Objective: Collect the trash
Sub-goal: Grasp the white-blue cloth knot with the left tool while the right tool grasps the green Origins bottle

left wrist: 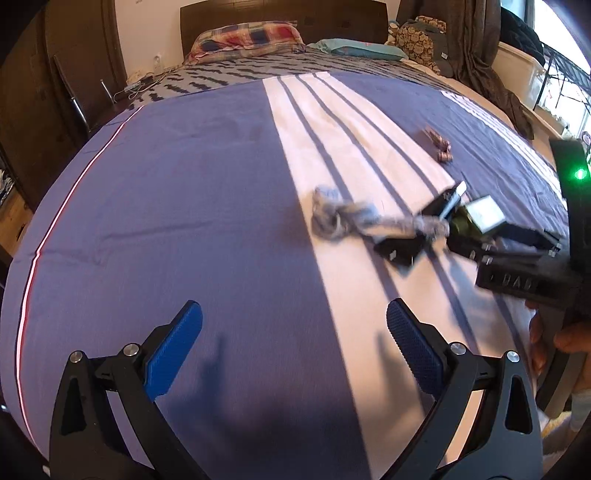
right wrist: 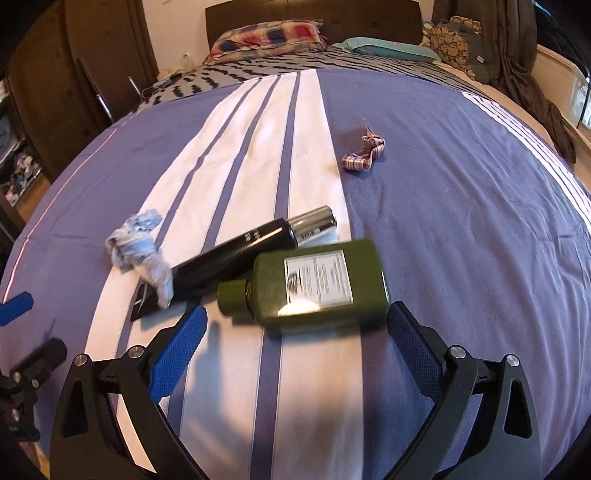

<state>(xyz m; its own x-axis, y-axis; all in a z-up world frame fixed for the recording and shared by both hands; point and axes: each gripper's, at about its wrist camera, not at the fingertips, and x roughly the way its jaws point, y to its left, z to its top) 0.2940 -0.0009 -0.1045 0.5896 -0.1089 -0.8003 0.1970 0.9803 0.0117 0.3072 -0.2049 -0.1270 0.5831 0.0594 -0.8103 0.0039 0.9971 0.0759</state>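
Observation:
A green bottle with a white label lies on the bed just ahead of my open right gripper, between the lines of its fingers. A black tube with a silver cap lies behind it. A crumpled grey-blue tissue rests at the tube's left end. A crumpled pink striped wrapper lies farther back. My left gripper is open and empty over bare sheet. In the left wrist view the tissue, the wrapper, the green bottle and the right gripper show to the right.
The bed has a purple sheet with white stripes. Pillows and a dark headboard are at the far end. Dark wardrobes stand left. Clothes and a window ledge are at the right.

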